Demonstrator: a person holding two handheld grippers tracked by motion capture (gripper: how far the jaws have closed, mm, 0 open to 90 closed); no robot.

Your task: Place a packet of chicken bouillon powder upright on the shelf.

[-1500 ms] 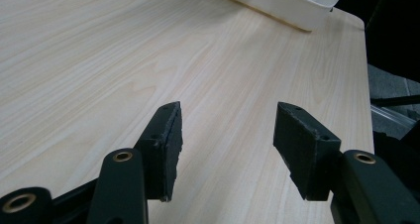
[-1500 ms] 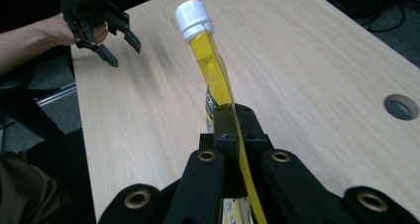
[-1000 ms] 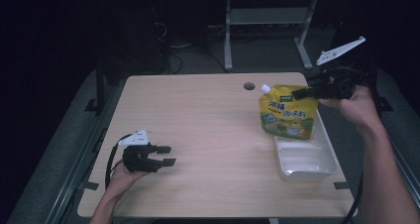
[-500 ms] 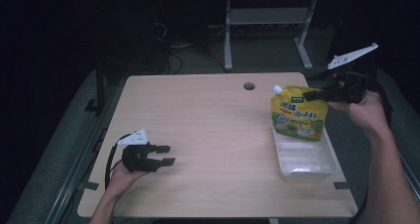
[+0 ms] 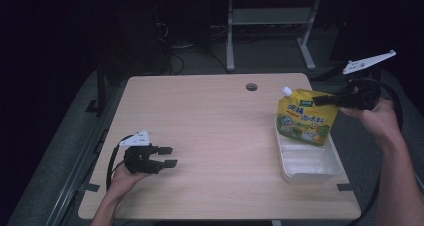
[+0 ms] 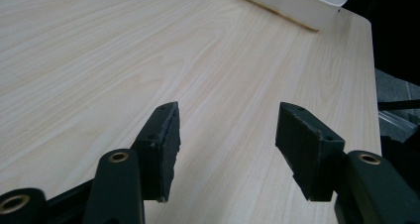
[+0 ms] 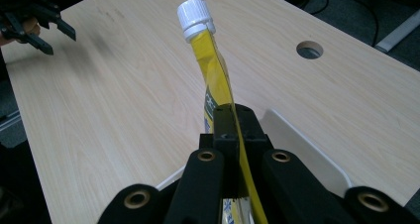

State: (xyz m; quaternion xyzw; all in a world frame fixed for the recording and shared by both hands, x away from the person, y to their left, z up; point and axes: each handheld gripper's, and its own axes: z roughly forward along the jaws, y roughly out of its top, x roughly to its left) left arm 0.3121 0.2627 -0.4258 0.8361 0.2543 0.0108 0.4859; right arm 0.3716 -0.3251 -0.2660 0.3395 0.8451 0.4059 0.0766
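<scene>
Pouch [image 5: 304,121] hangs over the far end of the white tray [image 5: 310,168], at the bench [image 5: 210,116] right edge. Judgement: I should lower it straight, keep the white cap [image 7: 195,17] uppermost, and release only once its bottom rests inside the tray. Right gripper [image 5: 320,100]: jaws pressed together on the pouch's upper edge. Left gripper [image 5: 169,156]: jaws spread wide, holding nothing, low over bare bench near the front left.

Light falls from above onto the pale wooden table [image 5: 215,136], which is bright, while the room beyond it sinks into near black. Beneath the left gripper's jaws the shadows are soft and faint. The close black jaws look slightly soft; the wood grain beyond them is crisp.
</scene>
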